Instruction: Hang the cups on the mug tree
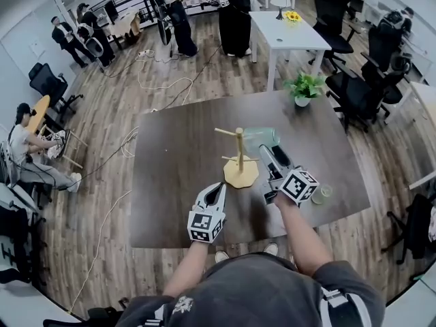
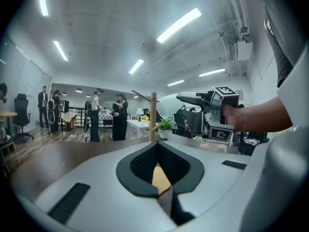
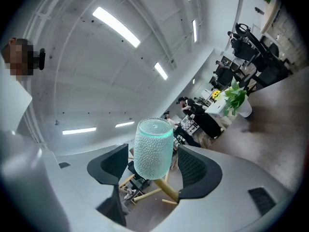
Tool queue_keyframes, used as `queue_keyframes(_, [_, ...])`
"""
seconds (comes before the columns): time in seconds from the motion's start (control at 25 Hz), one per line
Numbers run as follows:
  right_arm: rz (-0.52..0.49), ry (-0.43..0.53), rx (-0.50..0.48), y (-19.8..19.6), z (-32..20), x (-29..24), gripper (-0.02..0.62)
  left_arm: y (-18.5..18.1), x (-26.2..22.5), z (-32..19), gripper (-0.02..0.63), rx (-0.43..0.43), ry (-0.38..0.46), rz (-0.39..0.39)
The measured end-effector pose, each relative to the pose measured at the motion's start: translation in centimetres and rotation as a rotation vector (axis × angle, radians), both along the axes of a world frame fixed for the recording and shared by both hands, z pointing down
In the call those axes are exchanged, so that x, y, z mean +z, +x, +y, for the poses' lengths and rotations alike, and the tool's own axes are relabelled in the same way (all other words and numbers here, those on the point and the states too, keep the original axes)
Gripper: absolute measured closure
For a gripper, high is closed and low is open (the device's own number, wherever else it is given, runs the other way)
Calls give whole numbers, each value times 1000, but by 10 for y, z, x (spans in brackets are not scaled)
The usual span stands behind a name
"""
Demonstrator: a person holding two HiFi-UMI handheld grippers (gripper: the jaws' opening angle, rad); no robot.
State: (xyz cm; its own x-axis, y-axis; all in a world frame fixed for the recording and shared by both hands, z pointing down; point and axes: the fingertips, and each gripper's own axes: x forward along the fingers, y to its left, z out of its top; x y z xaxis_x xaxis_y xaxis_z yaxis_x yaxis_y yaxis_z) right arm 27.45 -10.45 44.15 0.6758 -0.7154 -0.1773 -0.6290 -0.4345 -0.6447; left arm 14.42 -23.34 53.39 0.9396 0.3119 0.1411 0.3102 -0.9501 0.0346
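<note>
The wooden mug tree stands mid-table on a round base, and its pegs look bare. My right gripper is shut on a pale green dimpled cup, held in the air just right of the tree's top. In the right gripper view the cup sits between the pads with the tree's pegs right behind it. My left gripper hovers low near the tree's base, shut with nothing in it. From the left gripper view, the post rises ahead with the cup beside it.
A small clear cup sits by the dark table's right front edge. A potted plant stands at the far right corner. Beyond are a white table, office chairs, floor cables and several people.
</note>
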Motion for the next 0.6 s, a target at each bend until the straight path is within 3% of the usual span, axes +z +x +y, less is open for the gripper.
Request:
queue_keyframes(0.2, [-10, -19, 16, -17, 16, 13, 273, -4, 0, 7, 598, 11, 3, -1])
queue_keyframes(0.32, [23, -113, 28, -36, 25, 25, 287, -5, -2, 15, 598, 21, 0, 5])
queue_keyframes(0.52, [77, -276, 62, -65, 29, 42, 430, -6, -9, 21, 598, 43, 0, 17])
queue_keyframes(0.6, [104, -344, 86, -74, 32, 47, 516, -7, -9, 25, 598, 53, -4, 15])
